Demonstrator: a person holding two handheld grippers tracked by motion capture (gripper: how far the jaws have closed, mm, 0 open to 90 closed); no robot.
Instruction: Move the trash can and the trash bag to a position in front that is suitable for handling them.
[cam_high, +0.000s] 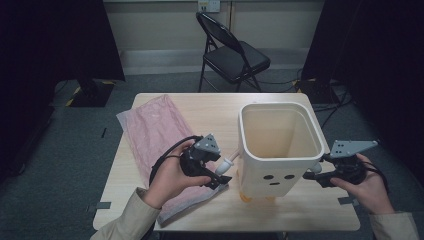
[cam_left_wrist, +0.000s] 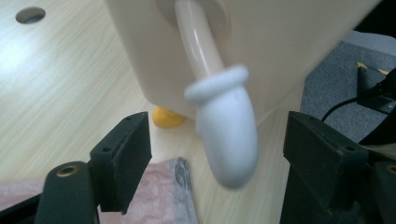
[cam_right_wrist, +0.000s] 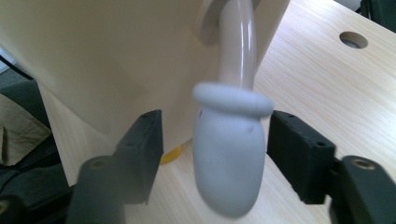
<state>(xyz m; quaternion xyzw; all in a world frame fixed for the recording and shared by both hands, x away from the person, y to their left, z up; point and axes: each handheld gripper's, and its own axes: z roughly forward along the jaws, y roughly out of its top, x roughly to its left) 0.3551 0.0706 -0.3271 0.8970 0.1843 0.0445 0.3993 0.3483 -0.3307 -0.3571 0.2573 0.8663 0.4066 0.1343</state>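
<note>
A cream bin (cam_high: 272, 172) with a dotted face stands upright on the wooden table (cam_high: 210, 107), resting on yellow feet (cam_left_wrist: 167, 117). A thin arm ending in a white knob sticks out of each side. My left gripper (cam_high: 223, 176) is open, its jaws straddling the left knob (cam_left_wrist: 229, 135) without touching it. My right gripper (cam_high: 310, 172) is open too. The right knob (cam_right_wrist: 229, 163) hangs between its jaws, close to one jaw and apart from the other. A pink plastic sheet (cam_high: 155, 135) lies flat under my left hand.
A black folding chair (cam_high: 232, 52) stands behind the table. Cables (cam_high: 332, 107) run over the grey floor at the back right. Dark curtains hang on both sides. The table top has a round hole (cam_right_wrist: 353, 39) near the bin.
</note>
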